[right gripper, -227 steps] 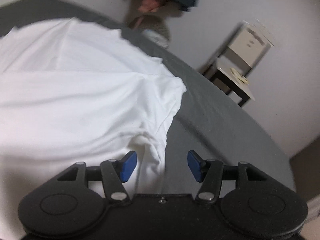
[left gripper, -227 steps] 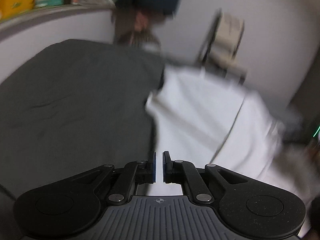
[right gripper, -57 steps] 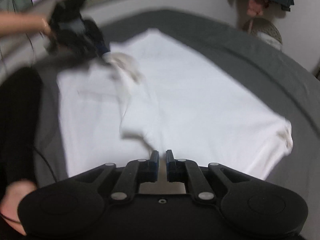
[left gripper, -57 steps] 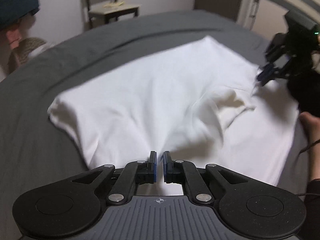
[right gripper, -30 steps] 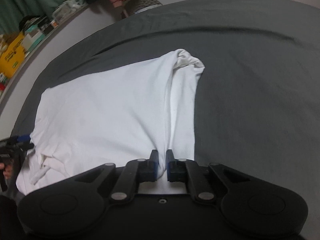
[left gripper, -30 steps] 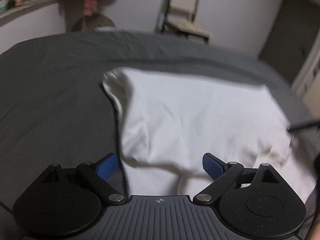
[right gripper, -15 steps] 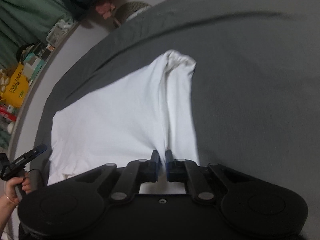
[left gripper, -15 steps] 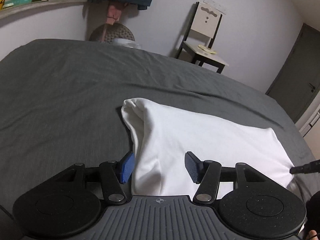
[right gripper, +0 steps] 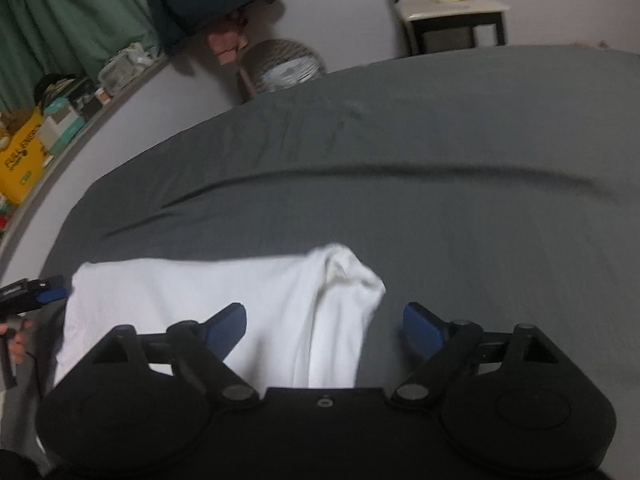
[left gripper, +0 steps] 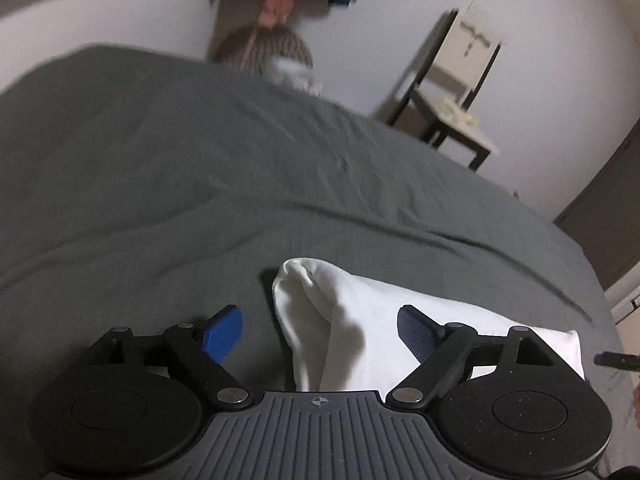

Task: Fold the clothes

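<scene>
A white garment [left gripper: 360,320] lies folded on the dark grey bed sheet [left gripper: 160,184]. My left gripper [left gripper: 320,334] is open and empty, its jaws wide apart just above the garment's left end. In the right wrist view the same garment [right gripper: 224,304] lies flat with a bunched corner at its right end. My right gripper [right gripper: 324,326] is open and empty over that right end. The left gripper's blue tip [right gripper: 50,292] shows at the garment's far left edge.
A wooden chair [left gripper: 452,92] stands by the wall past the bed. A woven basket [right gripper: 280,64] sits at the bed's far edge. A shelf with boxes and a yellow bag [right gripper: 20,156] runs along the left wall. A dark door [left gripper: 604,220] is at right.
My right gripper has opened and let go of the garment's end. My left gripper has opened wider. Both views have tilted up and the garment sits lower in each.
</scene>
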The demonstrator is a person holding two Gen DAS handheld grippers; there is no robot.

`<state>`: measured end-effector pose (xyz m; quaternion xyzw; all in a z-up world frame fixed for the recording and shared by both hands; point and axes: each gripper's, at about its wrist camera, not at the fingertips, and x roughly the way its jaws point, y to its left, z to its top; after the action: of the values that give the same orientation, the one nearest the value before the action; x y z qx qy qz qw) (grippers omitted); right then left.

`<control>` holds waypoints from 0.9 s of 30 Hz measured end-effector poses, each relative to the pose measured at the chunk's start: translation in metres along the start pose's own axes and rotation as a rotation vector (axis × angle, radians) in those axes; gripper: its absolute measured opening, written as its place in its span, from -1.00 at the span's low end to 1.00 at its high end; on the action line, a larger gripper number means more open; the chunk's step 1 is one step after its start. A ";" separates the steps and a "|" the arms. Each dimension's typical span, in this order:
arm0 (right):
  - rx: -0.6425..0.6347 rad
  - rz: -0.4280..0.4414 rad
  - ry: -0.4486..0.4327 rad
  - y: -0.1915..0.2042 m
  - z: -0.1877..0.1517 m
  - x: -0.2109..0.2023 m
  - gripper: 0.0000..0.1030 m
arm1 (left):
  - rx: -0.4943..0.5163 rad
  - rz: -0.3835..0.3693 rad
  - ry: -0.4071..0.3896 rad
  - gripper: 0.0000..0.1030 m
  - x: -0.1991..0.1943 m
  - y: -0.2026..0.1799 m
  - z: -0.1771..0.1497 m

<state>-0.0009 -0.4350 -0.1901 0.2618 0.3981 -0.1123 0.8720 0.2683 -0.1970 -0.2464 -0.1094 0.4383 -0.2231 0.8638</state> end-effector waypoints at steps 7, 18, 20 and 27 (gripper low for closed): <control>0.112 0.061 0.147 -0.037 0.022 0.043 0.05 | -0.063 -0.041 0.089 0.66 0.041 0.007 0.017; 0.152 0.085 0.122 -0.049 0.031 0.053 0.15 | 0.001 -0.057 0.090 0.32 0.062 -0.012 0.020; 0.146 0.092 0.125 -0.049 0.030 0.052 0.27 | -0.009 -0.045 0.099 0.12 0.060 -0.008 0.024; 0.045 0.024 0.092 -0.029 0.025 0.053 0.09 | 0.067 0.018 0.063 -0.44 0.060 -0.020 0.024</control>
<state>0.0377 -0.4721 -0.2272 0.2907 0.4321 -0.0987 0.8480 0.3132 -0.2442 -0.2670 -0.0691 0.4586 -0.2333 0.8547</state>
